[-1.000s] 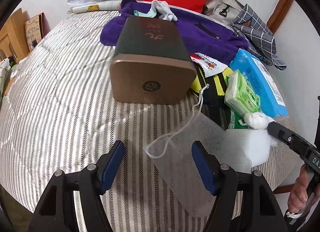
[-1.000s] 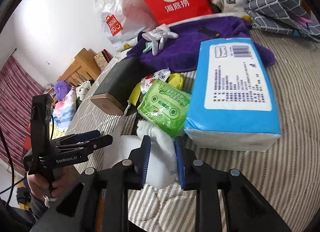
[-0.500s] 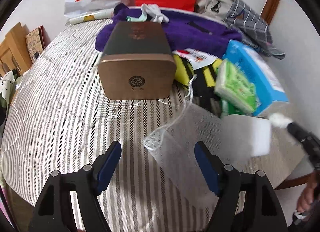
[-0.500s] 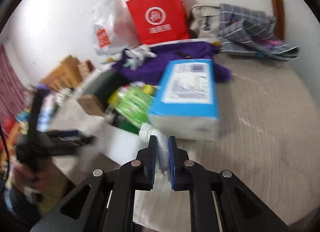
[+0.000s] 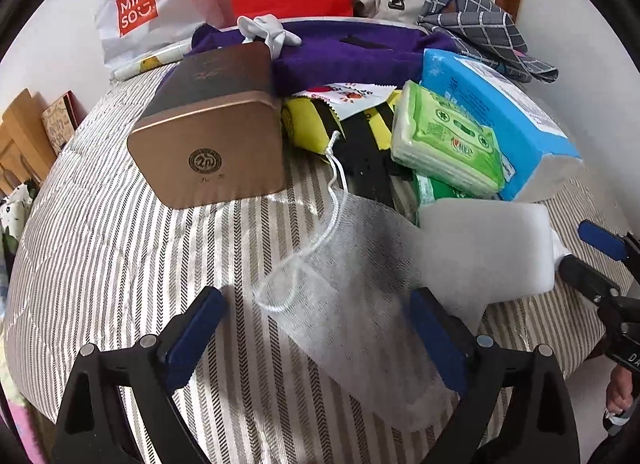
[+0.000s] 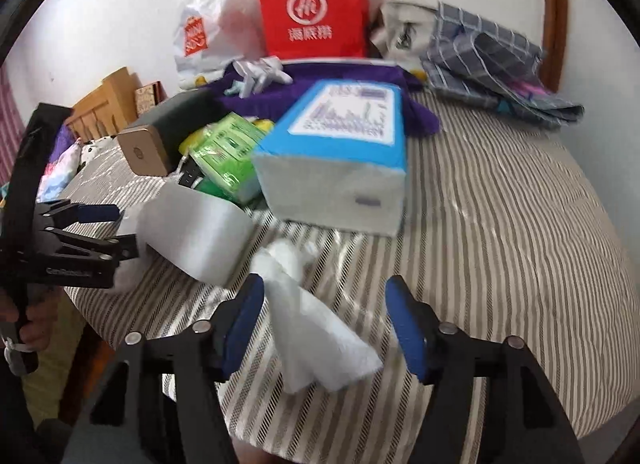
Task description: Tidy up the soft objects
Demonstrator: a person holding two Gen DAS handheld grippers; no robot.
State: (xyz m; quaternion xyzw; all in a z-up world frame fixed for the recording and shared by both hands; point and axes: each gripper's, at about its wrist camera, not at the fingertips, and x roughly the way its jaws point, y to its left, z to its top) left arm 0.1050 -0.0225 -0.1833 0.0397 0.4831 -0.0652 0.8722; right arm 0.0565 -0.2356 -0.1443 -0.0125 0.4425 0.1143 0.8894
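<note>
So the white mesh pouch [image 5: 360, 316] sits right between the left gripper [image 5: 320, 328] jaws, long axis slanting away rightward, jaws opening wide and not touching it. Right gripper [image 6: 324, 320] is opening too, with the crumpled white wad [image 6: 312, 324] lying loose between its jaws.

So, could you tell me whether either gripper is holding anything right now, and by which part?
Nothing is held. The right gripper is opening around the loose white cloth; the left gripper is opening over the mesh pouch.

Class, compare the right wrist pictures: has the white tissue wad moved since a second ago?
Yes. The white tissue wad now lies loose on the striped bedcover, farther from the blue tissue pack, between the right gripper's opening jaws.
</note>
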